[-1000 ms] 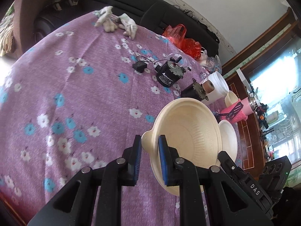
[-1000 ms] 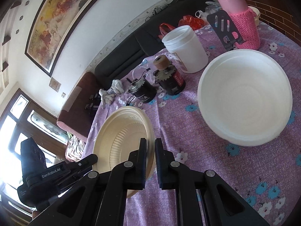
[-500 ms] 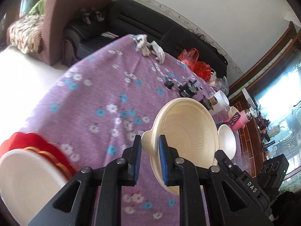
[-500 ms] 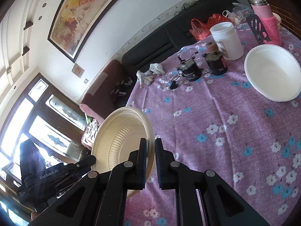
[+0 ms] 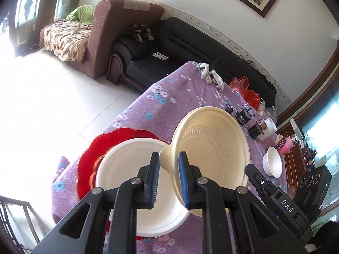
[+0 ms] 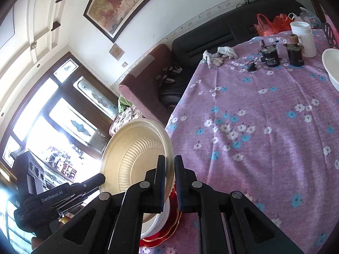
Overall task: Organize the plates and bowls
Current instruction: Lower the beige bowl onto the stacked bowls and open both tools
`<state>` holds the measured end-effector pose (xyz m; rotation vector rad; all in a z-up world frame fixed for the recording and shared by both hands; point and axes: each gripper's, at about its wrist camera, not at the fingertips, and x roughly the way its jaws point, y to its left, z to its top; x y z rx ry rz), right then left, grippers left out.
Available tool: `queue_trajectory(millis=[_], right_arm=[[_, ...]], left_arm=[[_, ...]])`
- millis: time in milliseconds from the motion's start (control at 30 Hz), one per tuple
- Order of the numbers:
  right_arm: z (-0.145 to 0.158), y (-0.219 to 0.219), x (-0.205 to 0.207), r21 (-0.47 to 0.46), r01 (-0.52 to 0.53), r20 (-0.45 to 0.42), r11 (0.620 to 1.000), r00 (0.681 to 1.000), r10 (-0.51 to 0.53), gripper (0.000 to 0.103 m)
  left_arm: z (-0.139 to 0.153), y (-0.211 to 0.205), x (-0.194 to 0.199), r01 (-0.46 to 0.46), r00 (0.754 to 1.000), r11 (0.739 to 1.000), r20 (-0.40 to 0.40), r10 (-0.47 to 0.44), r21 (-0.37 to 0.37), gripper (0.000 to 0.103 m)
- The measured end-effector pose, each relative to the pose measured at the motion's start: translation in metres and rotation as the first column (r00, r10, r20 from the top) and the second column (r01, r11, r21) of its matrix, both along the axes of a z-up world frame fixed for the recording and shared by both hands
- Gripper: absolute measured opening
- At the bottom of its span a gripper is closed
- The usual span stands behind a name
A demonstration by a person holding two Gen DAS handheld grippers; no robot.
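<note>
White bowl (image 5: 135,182) sat on the red plate (image 5: 89,160) at the table (image 5: 169,97) corner, directly below and left of your left gripper (image 5: 168,175); nothing visible inside it. Cream bowl (image 5: 214,154) was in the air, tilted nearly on edge, empty, ribbed inside facing left in your left view. Second white bowl (image 5: 273,165) stood well ahead to the right of your left gripper, next to the pink flask (image 5: 287,146); its contents couldn't be seen. White jar (image 6: 303,38) and two dark motors (image 6: 270,56) sat far ahead of your right gripper (image 6: 169,182).

You held both grippers raised over the table corner, angled down toward it. Your gloved left hand (image 6: 31,213) showed in the right view.

Your left gripper's fingers (image 5: 183,180) were clamped on the cream bowl's small tab handle. Your right gripper was pinched on the opposite rim of the same bowl (image 6: 135,156), fingers nearly together with the thin rim between them. The bowl hung between both grippers, just above the white bowl and red plate (image 6: 169,230); whether it touched them couldn't be told.
</note>
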<state>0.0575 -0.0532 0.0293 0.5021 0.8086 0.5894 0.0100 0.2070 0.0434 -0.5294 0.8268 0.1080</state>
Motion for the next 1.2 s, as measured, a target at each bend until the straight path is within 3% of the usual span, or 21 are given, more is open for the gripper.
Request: queue_trajectory(millis=[400, 667, 833, 1200], right_arm=[[-0.026, 0.076, -0.022, -0.086, -0.122, -0.029, 0.989, 0.992, 0.120, 0.010], [-0.039, 0.090, -0.023, -0.127, -0.136, -0.047, 0.982, 0.990, 0.132, 0.010], [-0.036, 0.092, -0.022, -0.149, -0.125, -0.025, 0.981, 0.992, 0.123, 0.010], [-0.034, 0.100, -0.024, -0.241, -0.090, 0.052, 0.966, 0.993, 0.105, 0.013]], left_arm=[[-0.027, 0.054, -0.042, -0.090, 0.995, 0.996, -0.037, 0.090, 0.002, 0.018], [-0.047, 0.061, -0.045, -0.080, 0.994, 0.996, -0.073, 0.077, -0.037, 0.018], [-0.042, 0.059, -0.046, -0.061, 0.996, 0.997, -0.066, 0.058, -0.040, 0.018], [-0.018, 0.054, -0.059, -0.098, 0.995, 0.988, -0.026, 0.101, 0.118, 0.020]])
